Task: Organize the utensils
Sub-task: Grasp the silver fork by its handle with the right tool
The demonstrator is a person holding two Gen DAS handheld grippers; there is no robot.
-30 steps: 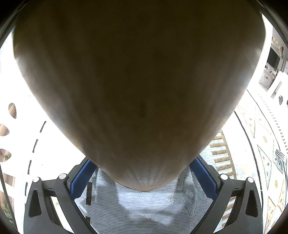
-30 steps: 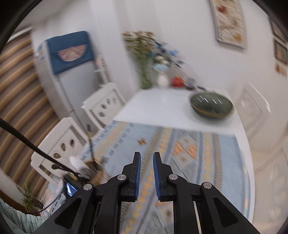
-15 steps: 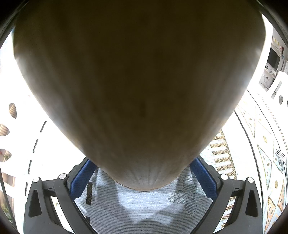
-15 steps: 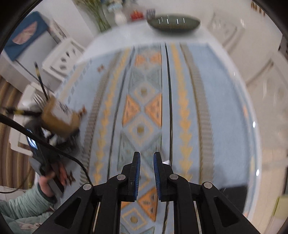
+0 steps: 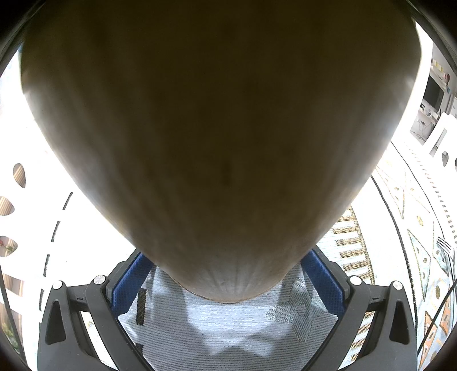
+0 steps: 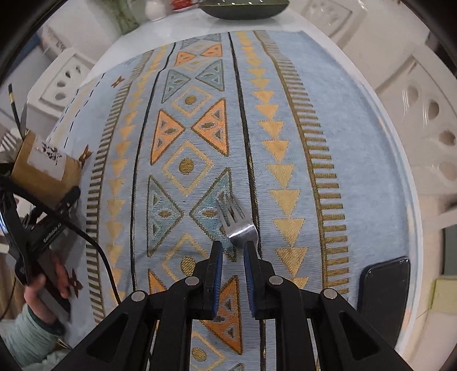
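A steel fork (image 6: 234, 218) lies on the patterned blue cloth (image 6: 357, 142), tines pointing away from me. My right gripper (image 6: 232, 249) hangs just over its neck, pointing steeply down. The jaws are only a narrow gap apart with nothing gripped between them, and the handle runs under the right finger (image 6: 251, 256). A brown cylindrical utensil holder (image 5: 217, 128) fills the left wrist view, with my left gripper (image 5: 225, 274) shut on it. That holder (image 6: 42, 165) stands at the cloth's left edge, with a dark stick (image 6: 14, 105) poking out. The fork (image 5: 445, 248) also shows small at the right edge.
A black phone (image 6: 382, 291) lies on the cloth near the right edge. A dark bowl (image 6: 242, 8) sits at the table's far end. White chairs (image 6: 428, 120) ring the table. A person's hand (image 6: 37, 288) holds the left gripper's handle, and a cable trails from it.
The right gripper has dropped and tipped down from facing the room to hanging just above the fork. Its jaw gap is unchanged. The left gripper and the holder have not moved.
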